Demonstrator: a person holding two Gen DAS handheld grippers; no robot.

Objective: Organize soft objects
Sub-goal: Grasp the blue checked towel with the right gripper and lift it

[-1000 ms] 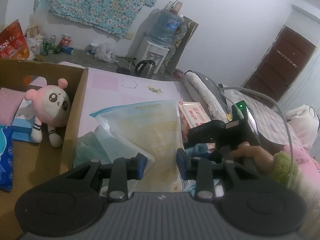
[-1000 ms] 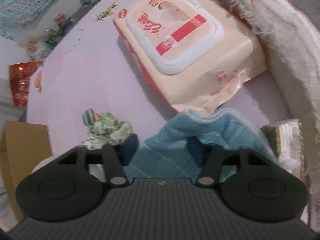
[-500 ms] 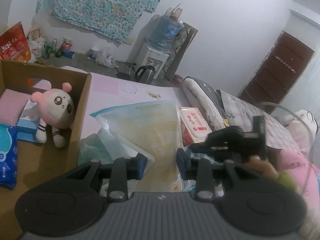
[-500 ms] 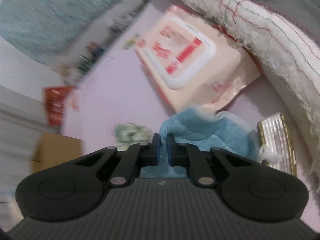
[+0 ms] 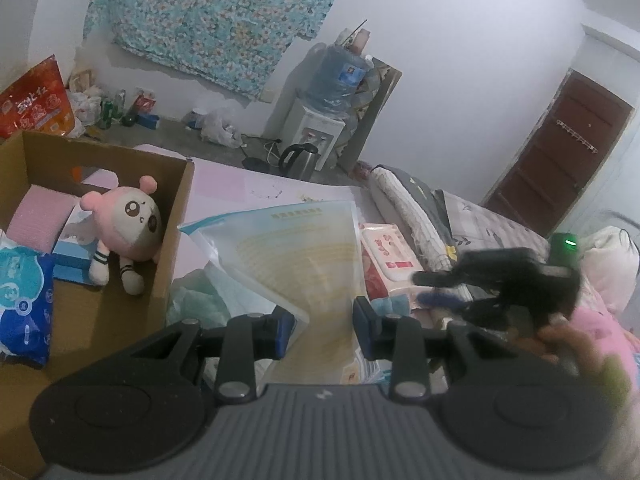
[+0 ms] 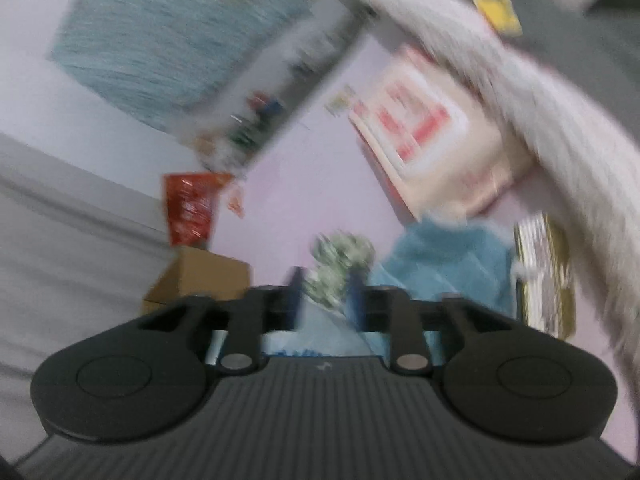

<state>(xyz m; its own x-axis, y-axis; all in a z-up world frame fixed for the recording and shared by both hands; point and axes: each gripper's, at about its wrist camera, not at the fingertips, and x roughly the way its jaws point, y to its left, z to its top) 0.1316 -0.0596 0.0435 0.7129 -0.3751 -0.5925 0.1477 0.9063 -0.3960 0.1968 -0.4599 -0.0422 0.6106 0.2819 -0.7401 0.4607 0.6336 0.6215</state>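
Cardboard box [image 5: 176,216] sits left, plush doll [image 5: 128,228] against its right wall; left gripper [image 5: 324,320] clasps a plastic bag [image 5: 296,256]. Right view, blurred: right gripper [image 6: 324,300] has just been opening, released, blue towel [image 6: 448,256] beyond.

1. Open pink bed surface [image 5: 224,188] runs clear behind the plastic bag [image 5: 296,256], so there's room to pass on that far side.
2. On the left, the cardboard box [image 5: 176,240] wall stands tall and blocks any sideways sweep. Inside, the plush doll [image 5: 128,232] crowds that wall, though bare floor shows nearer the camera.
3. On the right, the wipes pack [image 5: 386,252] sits tight against the rolled blanket [image 5: 404,208], leaving no gap.
4. The right gripper [image 5: 440,292] hangs over the blue towel [image 6: 448,264], just beside the wipes, and fills that corner.
5. The green patterned cloth [image 6: 340,264] lies ahead of its parted jaws, with open pink surface beyond it.
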